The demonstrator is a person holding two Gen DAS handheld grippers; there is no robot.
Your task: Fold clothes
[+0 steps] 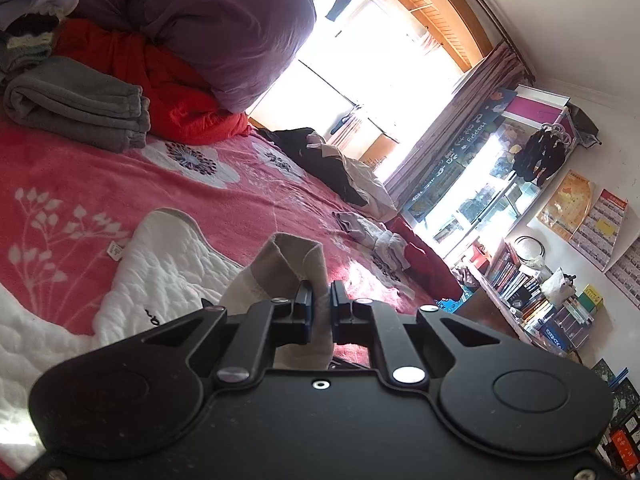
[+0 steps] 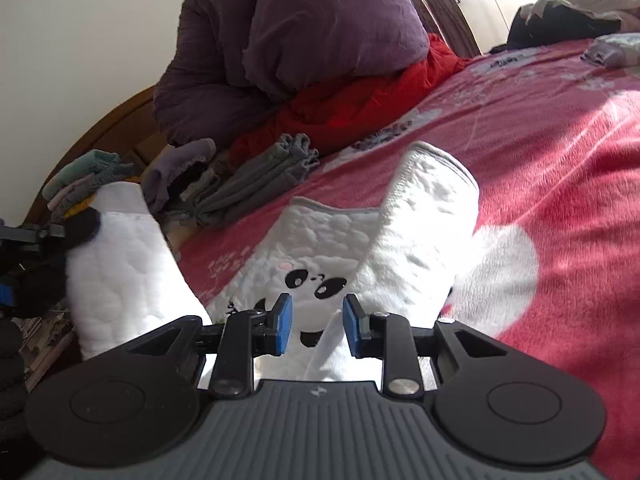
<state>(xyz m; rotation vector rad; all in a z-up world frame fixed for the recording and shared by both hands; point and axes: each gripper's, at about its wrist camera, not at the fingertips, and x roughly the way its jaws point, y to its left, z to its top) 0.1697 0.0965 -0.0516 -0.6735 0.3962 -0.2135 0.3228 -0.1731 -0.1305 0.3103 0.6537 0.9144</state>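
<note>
Spread on pink floral blanket (image 2: 560, 152): white quilted panda-face garment (image 2: 320, 248), soft, light, floppy. Left gripper (image 1: 321, 300) clamped tight on its cuff; right gripper (image 2: 316, 318) part-spread around a raised fold, contact unclear. Best held at hems.

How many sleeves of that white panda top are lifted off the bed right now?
2. One sleeve rises at the left of the right wrist view, its cuff at the left gripper. The other sleeve stands up right of the panda face.
</note>
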